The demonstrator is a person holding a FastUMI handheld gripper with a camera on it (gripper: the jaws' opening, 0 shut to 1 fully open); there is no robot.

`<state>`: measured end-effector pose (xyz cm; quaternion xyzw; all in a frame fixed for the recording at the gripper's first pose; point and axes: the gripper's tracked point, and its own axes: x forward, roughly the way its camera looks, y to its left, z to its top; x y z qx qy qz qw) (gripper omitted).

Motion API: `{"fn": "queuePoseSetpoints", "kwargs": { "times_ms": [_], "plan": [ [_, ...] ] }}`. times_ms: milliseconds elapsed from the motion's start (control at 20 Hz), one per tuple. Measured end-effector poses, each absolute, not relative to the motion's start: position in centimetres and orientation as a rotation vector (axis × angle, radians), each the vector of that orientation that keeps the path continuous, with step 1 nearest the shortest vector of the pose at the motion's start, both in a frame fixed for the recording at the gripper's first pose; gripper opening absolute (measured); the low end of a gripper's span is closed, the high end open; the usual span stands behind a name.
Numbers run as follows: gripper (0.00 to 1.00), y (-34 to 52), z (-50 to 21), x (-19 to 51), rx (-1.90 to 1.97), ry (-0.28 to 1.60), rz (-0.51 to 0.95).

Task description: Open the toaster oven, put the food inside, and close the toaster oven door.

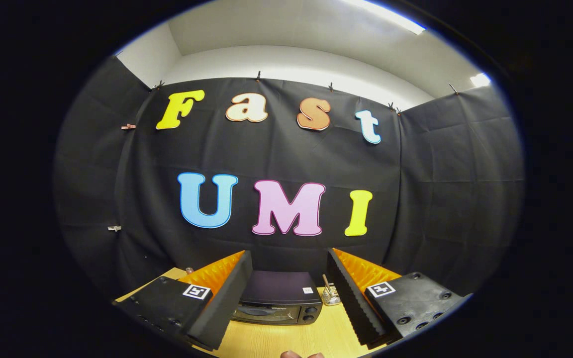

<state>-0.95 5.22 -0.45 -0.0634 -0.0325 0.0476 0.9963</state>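
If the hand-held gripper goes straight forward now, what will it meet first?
Probably the toaster oven on the table: it sits beyond the open hand-held gripper, between its fingers. Depth is unclear.

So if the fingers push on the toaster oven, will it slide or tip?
The toaster oven looks wide, low and boxy, so tipping seems unlikely. It stands on a smooth wooden table, so a firm push might slide it. The gripper is open, with the oven beyond its fingers.

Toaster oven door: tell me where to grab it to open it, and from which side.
The toaster oven sits on the wooden table, front facing the gripper, whose jaws are open with the oven beyond them. The handle is too small to make out; likely along the door's top edge. Come straight from the front, jaws closing over that edge.
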Motion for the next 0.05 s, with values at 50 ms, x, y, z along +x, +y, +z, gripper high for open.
{"fn": "queuePoseSetpoints", "kwargs": {
  "times_ms": [50],
  "plan": [
    [0.98, 5.21, -0.39, -1.08, -0.128, -0.065, 0.096]
  ]
}}
